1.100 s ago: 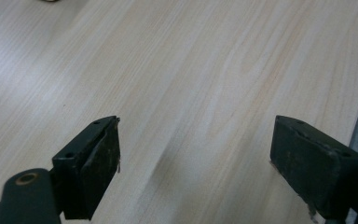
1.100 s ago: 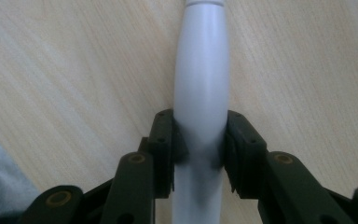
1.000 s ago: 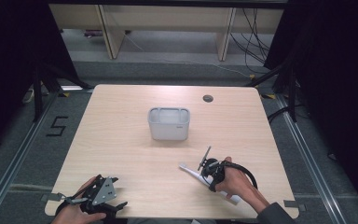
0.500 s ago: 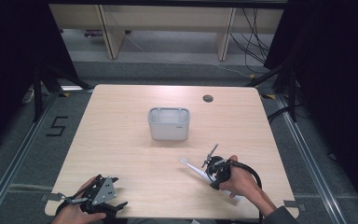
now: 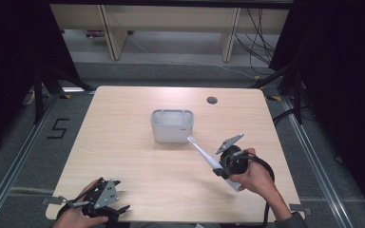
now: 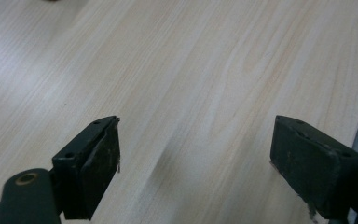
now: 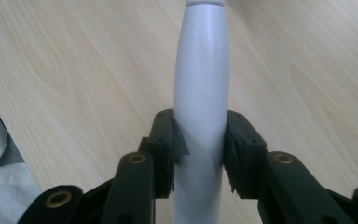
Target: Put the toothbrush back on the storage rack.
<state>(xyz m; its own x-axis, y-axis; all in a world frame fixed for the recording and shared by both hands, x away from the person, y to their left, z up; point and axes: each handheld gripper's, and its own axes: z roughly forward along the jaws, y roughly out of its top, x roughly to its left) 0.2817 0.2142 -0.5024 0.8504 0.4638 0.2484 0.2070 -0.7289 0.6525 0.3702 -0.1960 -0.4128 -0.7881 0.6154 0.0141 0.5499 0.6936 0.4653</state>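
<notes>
My right gripper (image 5: 222, 167) was clamped on the white toothbrush (image 5: 204, 154); its long axis ran diagonally, head apparently just beside the grey holder (image 5: 172, 126). My left gripper (image 5: 105, 209) stood apart, empty.

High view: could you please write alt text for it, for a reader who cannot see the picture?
The right gripper holds a white toothbrush above a wooden table, its head pointing at a grey holder in the middle. The left gripper rests open at the near left edge, held in a hand.
</notes>
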